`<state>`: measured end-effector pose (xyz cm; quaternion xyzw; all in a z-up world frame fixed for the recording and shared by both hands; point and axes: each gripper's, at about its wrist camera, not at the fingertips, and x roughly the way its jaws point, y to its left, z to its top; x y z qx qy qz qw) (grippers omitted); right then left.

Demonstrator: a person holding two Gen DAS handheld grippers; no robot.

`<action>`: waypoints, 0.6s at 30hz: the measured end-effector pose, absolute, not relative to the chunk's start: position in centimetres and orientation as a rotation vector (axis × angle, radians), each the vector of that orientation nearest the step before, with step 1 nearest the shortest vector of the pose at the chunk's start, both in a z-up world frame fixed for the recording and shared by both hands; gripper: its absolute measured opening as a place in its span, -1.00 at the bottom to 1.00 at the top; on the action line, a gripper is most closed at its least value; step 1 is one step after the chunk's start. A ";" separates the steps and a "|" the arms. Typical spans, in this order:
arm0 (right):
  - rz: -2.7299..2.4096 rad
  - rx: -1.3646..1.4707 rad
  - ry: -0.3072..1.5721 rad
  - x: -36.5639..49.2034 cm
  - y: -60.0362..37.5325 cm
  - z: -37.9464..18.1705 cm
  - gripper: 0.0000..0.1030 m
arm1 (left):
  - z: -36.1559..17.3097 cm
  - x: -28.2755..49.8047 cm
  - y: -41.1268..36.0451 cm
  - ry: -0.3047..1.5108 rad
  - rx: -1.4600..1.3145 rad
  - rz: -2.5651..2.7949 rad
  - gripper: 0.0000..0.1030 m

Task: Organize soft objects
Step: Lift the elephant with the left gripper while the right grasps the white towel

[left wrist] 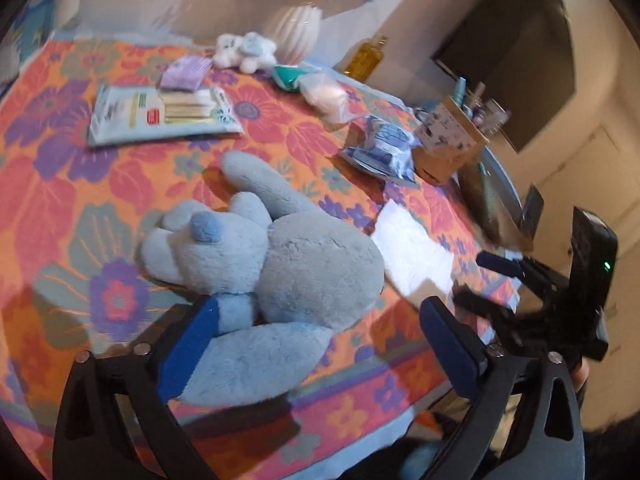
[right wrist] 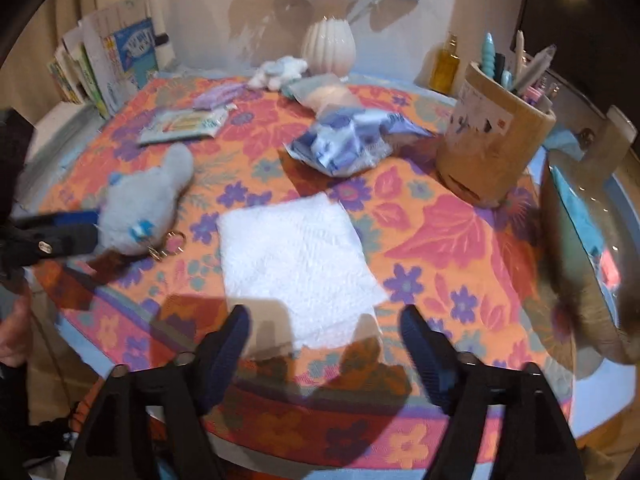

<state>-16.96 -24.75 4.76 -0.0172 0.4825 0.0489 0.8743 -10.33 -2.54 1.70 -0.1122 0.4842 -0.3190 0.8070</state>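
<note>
A grey-blue plush toy (left wrist: 280, 264) lies on the flowered tablecloth (left wrist: 72, 208); it also shows in the right wrist view (right wrist: 140, 204) with a key ring. My left gripper (left wrist: 320, 336) is open, its jaws wide apart around the plush's lower end, left finger (left wrist: 188, 348) touching it. My right gripper (right wrist: 324, 344) is open and empty above the near edge of a white paper napkin (right wrist: 296, 256). The right gripper also shows at the right of the left wrist view (left wrist: 488, 276). A small white and blue plush (left wrist: 244, 52) sits at the back by the vase.
A blue-white crinkled packet (right wrist: 344, 140), a pink item in a clear bag (right wrist: 328, 96), a purple packet (right wrist: 220, 96) and a flat cotton-swab pack (left wrist: 160, 114) lie on the cloth. A pen holder (right wrist: 492, 136), amber bottle (right wrist: 446, 64), white vase (right wrist: 328, 46) and books (right wrist: 108, 60) ring the back.
</note>
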 end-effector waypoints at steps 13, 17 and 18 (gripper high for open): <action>0.272 0.052 1.052 -12.3 -22.6 1.4 0.97 | 0.8 -6.1 -6.6 1.067 -0.199 -0.502 0.98; 0.201 -0.072 1.009 -12.9 -20.8 0.8 0.68 | 0.6 -6.9 -8.3 1.028 -0.043 -0.440 0.89; 0.196 -0.076 0.988 -13.3 -20.7 0.9 0.45 | 0.6 -7.1 -8.5 1.013 0.002 -0.418 0.80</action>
